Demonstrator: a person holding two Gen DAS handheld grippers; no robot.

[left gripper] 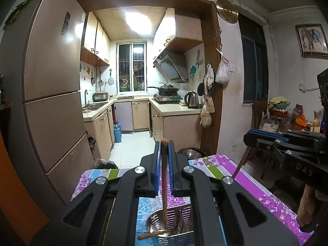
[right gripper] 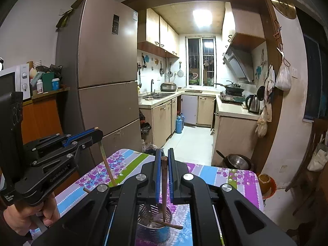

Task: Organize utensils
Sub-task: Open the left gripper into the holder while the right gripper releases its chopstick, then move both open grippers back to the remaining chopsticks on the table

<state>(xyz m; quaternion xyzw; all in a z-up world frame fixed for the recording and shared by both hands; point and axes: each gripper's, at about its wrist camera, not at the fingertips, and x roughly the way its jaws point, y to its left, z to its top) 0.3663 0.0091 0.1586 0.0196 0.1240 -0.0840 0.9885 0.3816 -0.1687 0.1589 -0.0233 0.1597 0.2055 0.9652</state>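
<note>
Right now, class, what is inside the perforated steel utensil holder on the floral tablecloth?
Inside the steel utensil holder: one brown chopstick lying across its rim, another standing upright in it, clamped. Its bottom is hidden.

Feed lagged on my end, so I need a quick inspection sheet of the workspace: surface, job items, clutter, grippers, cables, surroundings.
Surface: table under a floral striped tablecloth.
Job's things: metal utensil holder with a loose chopstick lying across its rim; one chopstick upright in each gripper, tips in the holder.
Clutter: nothing seen on the cloth.
Grippers: left gripper shut on its chopstick; right gripper shut on a second chopstick.
Cables: nothing seen.
Surroundings: fridge, kitchen beyond, metal basin on the floor past the table.
</note>
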